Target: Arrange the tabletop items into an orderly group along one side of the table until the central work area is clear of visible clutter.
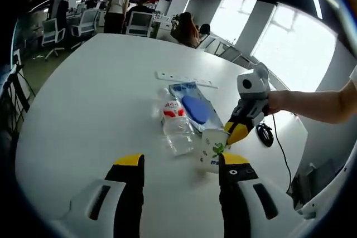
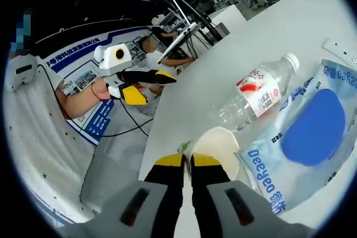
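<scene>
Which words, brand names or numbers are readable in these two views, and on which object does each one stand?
"Deeyeo": blue letters on the clear plastic packet, read in the right gripper view.
Red and white label on the water bottle: print too blurred to read.
Green mark on the paper cup: a drawing, no legible words.
Blue and white poster behind the left gripper: characters too small to read.

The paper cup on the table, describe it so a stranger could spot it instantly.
On the white table, find the cluster near the right gripper. The paper cup sits beside the clear bottle and blue packet; it alone is cream with green leaf print.
</scene>
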Demonstrator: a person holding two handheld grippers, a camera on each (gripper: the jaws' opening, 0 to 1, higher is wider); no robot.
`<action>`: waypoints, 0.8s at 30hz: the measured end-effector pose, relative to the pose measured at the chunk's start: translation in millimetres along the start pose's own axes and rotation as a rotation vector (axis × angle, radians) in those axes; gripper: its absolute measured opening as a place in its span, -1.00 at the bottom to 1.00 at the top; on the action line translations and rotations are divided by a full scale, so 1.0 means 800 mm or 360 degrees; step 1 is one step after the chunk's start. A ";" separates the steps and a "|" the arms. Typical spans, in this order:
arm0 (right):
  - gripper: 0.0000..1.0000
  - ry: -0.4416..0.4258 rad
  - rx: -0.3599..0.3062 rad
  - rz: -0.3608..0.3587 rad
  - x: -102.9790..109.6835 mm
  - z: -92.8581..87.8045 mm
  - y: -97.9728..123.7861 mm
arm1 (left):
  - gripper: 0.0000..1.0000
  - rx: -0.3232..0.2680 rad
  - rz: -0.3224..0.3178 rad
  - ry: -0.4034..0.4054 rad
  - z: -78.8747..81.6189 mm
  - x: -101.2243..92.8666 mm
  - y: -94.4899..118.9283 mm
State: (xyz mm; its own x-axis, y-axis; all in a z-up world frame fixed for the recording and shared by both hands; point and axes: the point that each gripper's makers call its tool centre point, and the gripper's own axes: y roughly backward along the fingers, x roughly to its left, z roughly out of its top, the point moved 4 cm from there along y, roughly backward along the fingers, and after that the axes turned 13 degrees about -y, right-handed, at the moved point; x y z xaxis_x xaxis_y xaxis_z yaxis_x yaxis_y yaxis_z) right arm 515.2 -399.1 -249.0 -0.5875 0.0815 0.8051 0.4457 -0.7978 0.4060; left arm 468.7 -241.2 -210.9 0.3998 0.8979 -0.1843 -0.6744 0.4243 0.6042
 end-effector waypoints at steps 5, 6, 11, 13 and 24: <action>-1.00 -0.0009 0.0033 0.0052 0.009 -0.006 -0.003 | 0.06 -0.0005 -0.0001 -0.0003 0.000 0.000 0.000; -1.00 -0.0012 0.0033 0.0058 0.010 -0.007 -0.003 | 0.06 -0.0007 -0.0002 -0.0004 0.000 0.000 0.000; -1.00 0.0015 0.0023 0.0044 0.017 -0.010 0.001 | 0.06 -0.0013 0.0000 -0.0008 0.000 -0.002 0.003; -1.00 0.0029 0.0014 0.0046 0.022 -0.009 0.003 | 0.06 -0.0019 0.0000 -0.0004 0.000 -0.002 0.004; -1.00 0.0433 0.0192 -0.0305 0.038 -0.011 0.008 | 0.06 -0.0031 -0.0008 -0.0005 0.000 -0.007 0.007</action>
State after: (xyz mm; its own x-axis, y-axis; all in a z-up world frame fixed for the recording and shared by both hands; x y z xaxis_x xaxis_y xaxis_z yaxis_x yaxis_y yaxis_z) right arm 494.2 -407.4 -225.6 -0.8194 0.0476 0.5713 0.3771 -0.7058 0.5997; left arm 462.3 -243.4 -206.7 0.4054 0.8952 -0.1848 -0.6844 0.4313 0.5878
